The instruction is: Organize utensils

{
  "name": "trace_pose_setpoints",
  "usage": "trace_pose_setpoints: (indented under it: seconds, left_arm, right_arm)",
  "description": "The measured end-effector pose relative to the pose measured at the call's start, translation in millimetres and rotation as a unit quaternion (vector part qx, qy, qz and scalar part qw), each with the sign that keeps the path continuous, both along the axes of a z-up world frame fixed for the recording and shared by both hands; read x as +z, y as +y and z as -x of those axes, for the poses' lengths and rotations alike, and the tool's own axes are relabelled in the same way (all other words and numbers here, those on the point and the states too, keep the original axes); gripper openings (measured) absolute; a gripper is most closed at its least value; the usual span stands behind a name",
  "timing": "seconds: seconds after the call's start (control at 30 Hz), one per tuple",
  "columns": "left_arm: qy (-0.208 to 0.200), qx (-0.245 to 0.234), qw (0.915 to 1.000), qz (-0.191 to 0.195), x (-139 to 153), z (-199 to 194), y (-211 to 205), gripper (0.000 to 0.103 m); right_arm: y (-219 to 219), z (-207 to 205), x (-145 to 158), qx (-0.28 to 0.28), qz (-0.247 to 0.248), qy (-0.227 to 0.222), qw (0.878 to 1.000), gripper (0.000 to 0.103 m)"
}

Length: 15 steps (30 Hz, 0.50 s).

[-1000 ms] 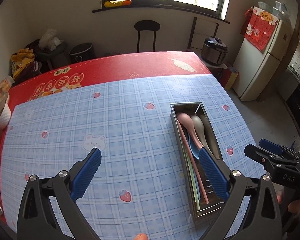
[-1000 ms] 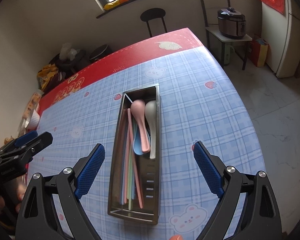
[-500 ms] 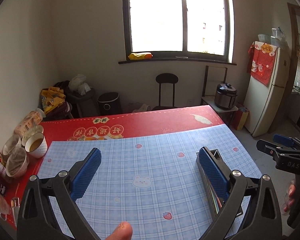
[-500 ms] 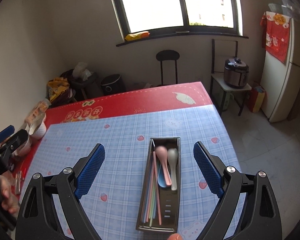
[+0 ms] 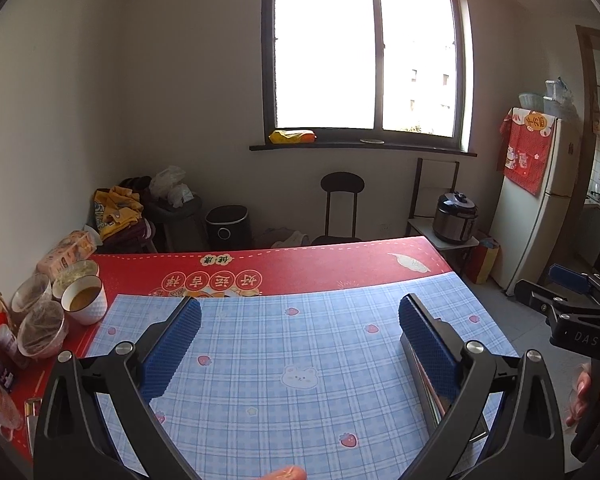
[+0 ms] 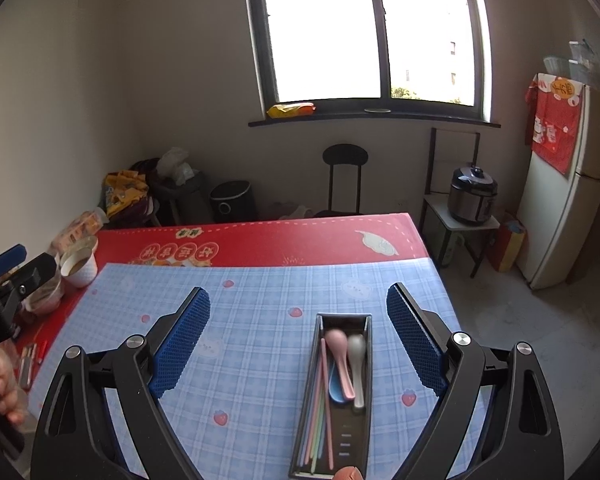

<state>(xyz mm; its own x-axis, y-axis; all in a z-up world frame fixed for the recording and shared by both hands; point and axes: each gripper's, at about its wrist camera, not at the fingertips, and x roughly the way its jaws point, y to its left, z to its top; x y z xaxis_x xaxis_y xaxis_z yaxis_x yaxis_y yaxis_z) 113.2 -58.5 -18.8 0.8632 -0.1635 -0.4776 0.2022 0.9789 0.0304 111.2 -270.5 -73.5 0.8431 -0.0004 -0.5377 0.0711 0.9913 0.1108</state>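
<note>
Right wrist view: tray (image 6: 365, 322) now lower, gripper (image 6: 298, 338) raised

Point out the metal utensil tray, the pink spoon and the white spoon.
metal utensil tray (image 6: 365, 432): right wrist view, on its right wall.
pink spoon (image 6: 335, 339): right wrist view, on its bowl.
white spoon (image 6: 356, 347): right wrist view, on its bowl.

Left claw (image 5: 299, 340) gapes wide, holding nothing; right claw (image 6: 298, 336) likewise.
</note>
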Motion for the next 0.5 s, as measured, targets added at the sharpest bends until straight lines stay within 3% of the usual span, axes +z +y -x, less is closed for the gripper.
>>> trace_pose_setpoints:
  seconds: [0.5]
  left_arm:
    - [-0.003,-0.006,1.0,0.007,-0.8,5.4,8.0,0.097]
  right_arm:
    - [3.8,9.0,5.9,-0.012,0.006,-0.016,1.0,0.087]
